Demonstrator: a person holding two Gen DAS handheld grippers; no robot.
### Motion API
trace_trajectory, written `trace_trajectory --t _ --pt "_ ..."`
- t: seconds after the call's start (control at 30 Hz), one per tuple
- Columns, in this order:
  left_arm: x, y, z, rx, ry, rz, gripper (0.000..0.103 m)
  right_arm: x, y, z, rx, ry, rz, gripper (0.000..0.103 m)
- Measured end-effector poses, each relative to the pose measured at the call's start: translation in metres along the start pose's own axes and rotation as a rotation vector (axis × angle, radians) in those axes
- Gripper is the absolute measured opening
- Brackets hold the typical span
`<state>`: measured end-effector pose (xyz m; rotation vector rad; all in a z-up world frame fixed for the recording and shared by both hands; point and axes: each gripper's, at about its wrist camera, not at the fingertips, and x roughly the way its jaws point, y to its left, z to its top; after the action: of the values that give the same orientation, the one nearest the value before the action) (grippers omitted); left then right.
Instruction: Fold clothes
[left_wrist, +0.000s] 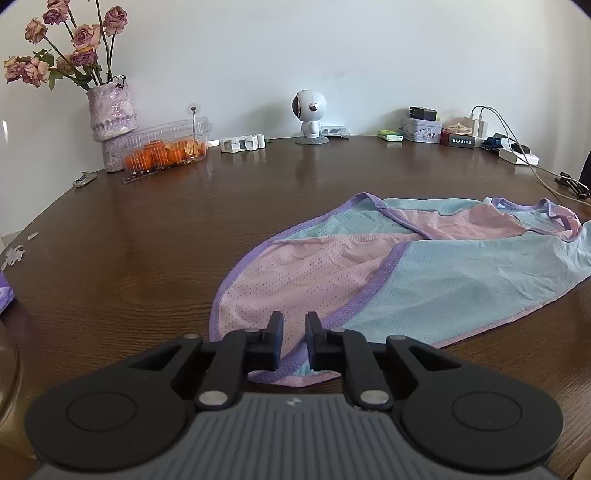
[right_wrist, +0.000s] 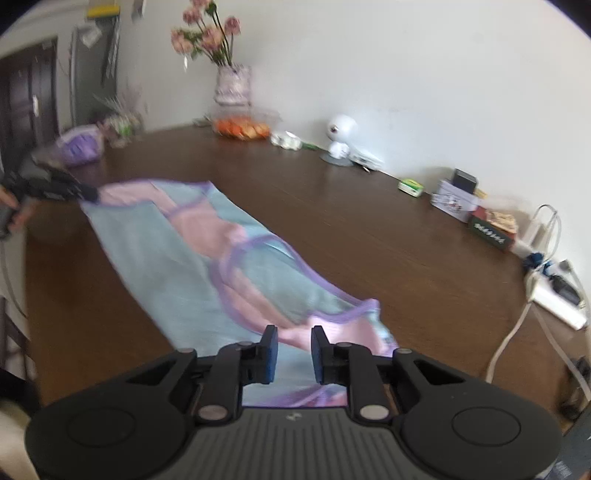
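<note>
A mesh garment (left_wrist: 369, 266) in pink and pale blue with purple trim lies spread flat on the dark wooden table (left_wrist: 129, 258). My left gripper (left_wrist: 294, 332) hovers over its near pink end, jaws a narrow gap apart, with the cloth lying flat under them and not pinched. In the right wrist view the same garment (right_wrist: 177, 251) stretches away from me. My right gripper (right_wrist: 294, 347) stands over its near pink and purple corner, also slightly open, with nothing squeezed between the pads. The left gripper (right_wrist: 79, 192), blurred, shows at the garment's far end.
Along the wall stand a vase of dried roses (left_wrist: 110, 118), a clear box of orange fruit (left_wrist: 166, 147), a small white robot figure (left_wrist: 310, 118), boxes (left_wrist: 421, 127), and chargers with cables (left_wrist: 517, 155). A purple bag (right_wrist: 79, 147) sits at the far left corner.
</note>
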<state>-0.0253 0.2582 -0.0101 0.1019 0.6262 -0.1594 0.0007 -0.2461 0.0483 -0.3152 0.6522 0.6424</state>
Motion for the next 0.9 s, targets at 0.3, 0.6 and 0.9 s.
trace_trajectory --t 0.3,0.6,0.9 --pt "0.008 0.005 -0.006 -0.035 0.031 -0.031 0.036 0.037 0.014 -0.028 0.137 0.046 0.004 0.023" --pt "-0.003 0.007 -0.012 -0.004 0.043 -0.056 0.028 0.023 0.024 -0.039 -0.008 0.065 0.000 0.022" --pt "-0.016 0.001 -0.005 0.010 0.089 -0.069 0.029 -0.001 0.010 -0.042 0.028 0.135 0.013 0.023"
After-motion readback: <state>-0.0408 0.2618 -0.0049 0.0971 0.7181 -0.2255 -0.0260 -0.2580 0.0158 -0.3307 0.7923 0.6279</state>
